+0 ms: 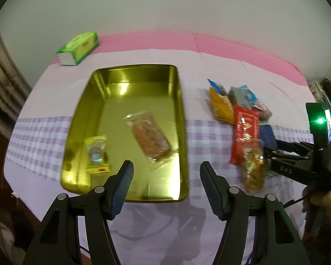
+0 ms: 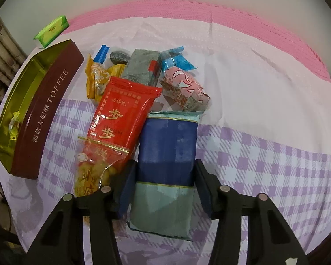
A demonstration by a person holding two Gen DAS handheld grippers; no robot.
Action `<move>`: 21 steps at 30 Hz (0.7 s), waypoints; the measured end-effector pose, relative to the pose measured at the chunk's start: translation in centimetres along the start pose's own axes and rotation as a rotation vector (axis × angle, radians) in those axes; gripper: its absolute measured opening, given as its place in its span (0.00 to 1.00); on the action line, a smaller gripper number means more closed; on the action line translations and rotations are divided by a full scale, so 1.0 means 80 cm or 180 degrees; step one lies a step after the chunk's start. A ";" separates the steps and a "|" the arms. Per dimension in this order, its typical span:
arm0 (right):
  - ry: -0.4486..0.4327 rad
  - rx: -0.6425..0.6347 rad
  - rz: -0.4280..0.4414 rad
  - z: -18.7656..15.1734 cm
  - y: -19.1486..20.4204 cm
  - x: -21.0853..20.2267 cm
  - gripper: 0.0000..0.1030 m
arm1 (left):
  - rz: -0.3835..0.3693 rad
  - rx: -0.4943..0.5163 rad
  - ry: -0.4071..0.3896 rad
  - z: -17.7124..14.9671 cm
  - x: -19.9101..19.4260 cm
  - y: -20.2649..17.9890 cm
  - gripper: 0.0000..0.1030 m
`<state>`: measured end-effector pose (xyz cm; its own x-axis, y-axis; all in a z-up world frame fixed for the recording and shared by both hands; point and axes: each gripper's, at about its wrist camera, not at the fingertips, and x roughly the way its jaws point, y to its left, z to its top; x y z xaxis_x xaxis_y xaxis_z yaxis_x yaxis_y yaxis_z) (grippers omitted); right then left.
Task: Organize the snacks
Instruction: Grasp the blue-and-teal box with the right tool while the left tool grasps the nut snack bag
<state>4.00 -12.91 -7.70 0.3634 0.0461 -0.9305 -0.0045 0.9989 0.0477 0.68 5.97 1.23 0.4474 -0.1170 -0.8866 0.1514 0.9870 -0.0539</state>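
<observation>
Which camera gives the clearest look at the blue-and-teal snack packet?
The right wrist view: the blue-and-teal snack packet fills its centre, between the right gripper jaws. The left wrist view shows only a blurred sliver of it behind the red packet.

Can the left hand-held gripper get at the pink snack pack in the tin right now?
Probably yes: the left hand-held gripper is open above the tin's near edge, and the pink snack pack lies uncovered.

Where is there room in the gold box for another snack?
The far half of the gold tin is bare, beyond the clear-wrapped reddish snack and the small yellow packet. The near end is fuller. The snack pile beside it is crowded.
</observation>
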 end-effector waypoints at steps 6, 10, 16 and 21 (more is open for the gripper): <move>-0.0037 0.0143 -0.0028 -0.017 -0.030 -0.008 0.45 | -0.0146 0.0116 0.0146 0.002 0.014 -0.036 0.61; -0.0060 0.0287 -0.0090 -0.027 -0.059 -0.014 0.45 | -0.0283 0.0172 0.0300 0.003 0.028 -0.061 0.61; -0.0083 0.0458 -0.0141 -0.041 -0.100 -0.022 0.45 | -0.0454 0.0252 0.0428 0.000 0.044 -0.098 0.61; -0.0119 0.0494 -0.0129 -0.050 -0.112 -0.024 0.45 | -0.0572 0.0358 0.0485 0.000 0.053 -0.128 0.61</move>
<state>-0.37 -21.93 -7.76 0.3947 0.0025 -0.9188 0.1538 0.9857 0.0687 1.01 -4.63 -2.03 0.2679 -0.2630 -0.9269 0.3172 0.9325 -0.1729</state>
